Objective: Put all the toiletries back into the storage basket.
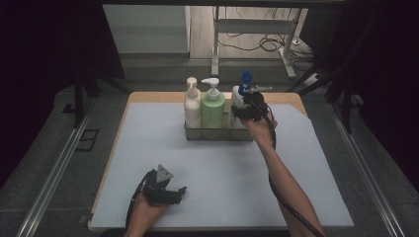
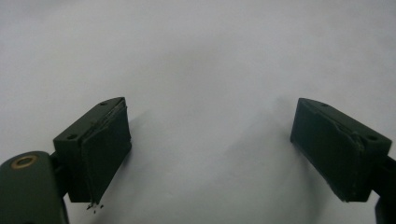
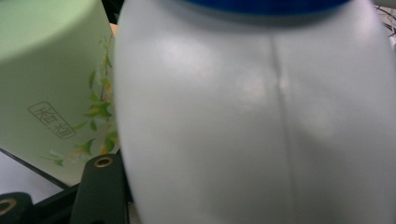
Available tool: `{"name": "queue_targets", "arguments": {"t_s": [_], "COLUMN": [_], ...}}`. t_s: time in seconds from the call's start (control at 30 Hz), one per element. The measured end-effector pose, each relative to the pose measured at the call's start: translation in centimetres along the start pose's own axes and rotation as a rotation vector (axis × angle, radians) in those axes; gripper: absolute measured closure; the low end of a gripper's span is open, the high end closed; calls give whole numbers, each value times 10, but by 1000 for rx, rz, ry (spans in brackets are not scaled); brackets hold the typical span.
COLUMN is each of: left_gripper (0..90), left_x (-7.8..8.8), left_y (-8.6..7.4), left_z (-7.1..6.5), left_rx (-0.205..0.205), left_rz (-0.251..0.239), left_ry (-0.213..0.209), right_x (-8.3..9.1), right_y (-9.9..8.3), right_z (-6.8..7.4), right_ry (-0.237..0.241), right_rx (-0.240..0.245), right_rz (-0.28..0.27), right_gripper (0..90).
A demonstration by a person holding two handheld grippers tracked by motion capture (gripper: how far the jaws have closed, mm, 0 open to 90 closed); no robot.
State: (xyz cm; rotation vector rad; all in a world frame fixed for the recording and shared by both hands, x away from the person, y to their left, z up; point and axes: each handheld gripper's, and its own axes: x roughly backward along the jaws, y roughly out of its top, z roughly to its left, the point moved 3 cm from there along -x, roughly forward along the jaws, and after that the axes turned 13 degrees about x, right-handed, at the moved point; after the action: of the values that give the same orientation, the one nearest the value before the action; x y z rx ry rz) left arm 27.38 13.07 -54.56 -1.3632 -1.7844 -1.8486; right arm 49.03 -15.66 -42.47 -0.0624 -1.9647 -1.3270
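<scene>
White bottle (image 1: 237,101) upright, blue pump top, right tongs (image 1: 245,112) gripping it

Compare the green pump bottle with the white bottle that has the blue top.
The green bottle has a white pump head, while the white bottle carries a blue top. The green bottle shows a leaf print and a small label in the right gripper view; the white bottle's side is plain with a seam. The right tool is around the white bottle; the green bottle stands free. Both stand upright in the clear tray.

Dim, dark-edged frames; blurred close-ups.
</scene>
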Motion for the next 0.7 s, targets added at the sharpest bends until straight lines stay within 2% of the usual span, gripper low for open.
{"name": "queue_targets", "arguments": {"t_s": [0.17, 0.43, 0.7], "left_gripper": [119, 118, 118], "left_x": [0, 0, 0], "left_y": [0, 0, 0], "left_z": [0, 0, 0], "left_rx": [0, 0, 2], "left_rz": [0, 0, -2], "left_ry": [0, 0, -1], "right_x": [3, 13, 21], "right_y": [1, -3, -13], "right_z": [-2, -1, -2], "right_ry": [18, 23, 52], "right_rx": [-5, 20, 6], "right_rz": [-6, -19, -25], "right_gripper": [358, 344, 352]}}
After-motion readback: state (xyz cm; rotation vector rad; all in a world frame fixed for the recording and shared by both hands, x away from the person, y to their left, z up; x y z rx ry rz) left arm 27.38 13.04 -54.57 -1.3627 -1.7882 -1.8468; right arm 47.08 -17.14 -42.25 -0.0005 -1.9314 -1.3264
